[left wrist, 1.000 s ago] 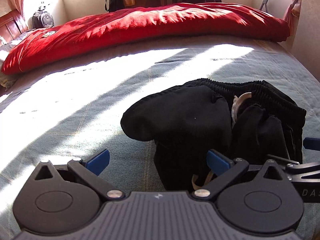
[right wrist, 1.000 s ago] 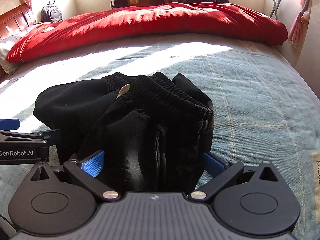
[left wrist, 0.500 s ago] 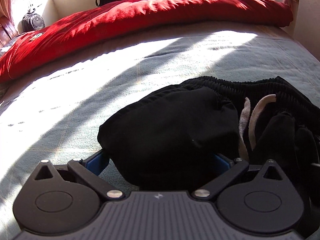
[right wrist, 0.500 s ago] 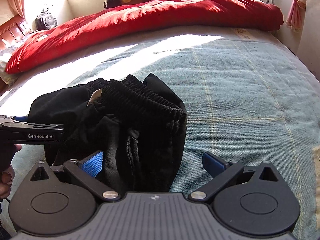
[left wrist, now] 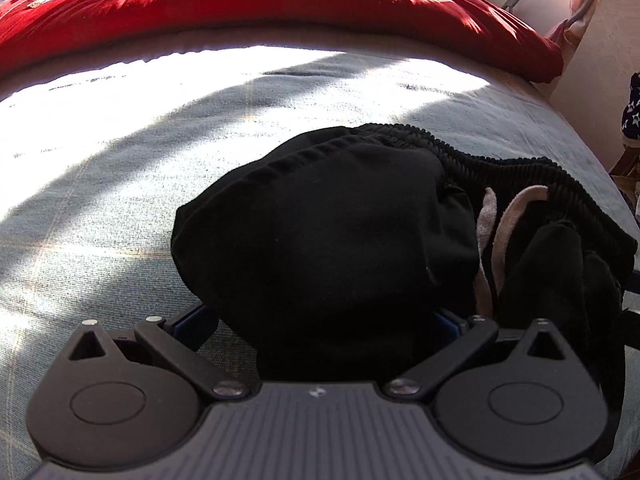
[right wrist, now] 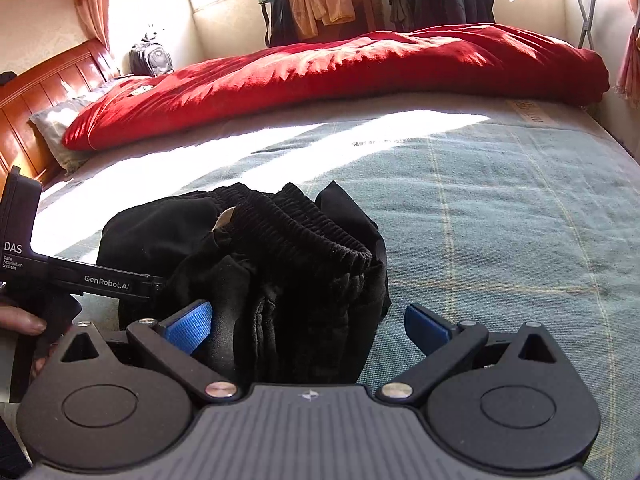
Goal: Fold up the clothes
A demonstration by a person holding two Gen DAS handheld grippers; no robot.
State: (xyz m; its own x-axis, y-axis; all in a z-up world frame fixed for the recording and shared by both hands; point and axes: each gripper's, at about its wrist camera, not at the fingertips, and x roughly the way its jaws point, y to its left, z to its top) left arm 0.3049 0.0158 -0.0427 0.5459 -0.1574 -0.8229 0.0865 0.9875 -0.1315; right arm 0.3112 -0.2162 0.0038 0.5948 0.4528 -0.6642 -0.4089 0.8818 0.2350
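A bundled pair of black shorts with a ribbed elastic waistband and a pale drawstring lies on the grey-blue bed sheet. My left gripper is open, pushed up against the bundle, and the cloth fills the gap and hides most of both blue pads. In the right wrist view the black shorts sit between the open fingers of my right gripper, close to the left pad and apart from the right one. The left gripper's body shows at the left, held by a hand.
A rolled red duvet runs along the far side of the bed. A wooden headboard and a pillow are at the left, with a backpack and hanging clothes behind. Bare sheet stretches to the right.
My left gripper has moved forward and low, so the black bundle now sits between its fingers. My right gripper has shifted right, leaving the bundle nearer its left pad. Both stay open.
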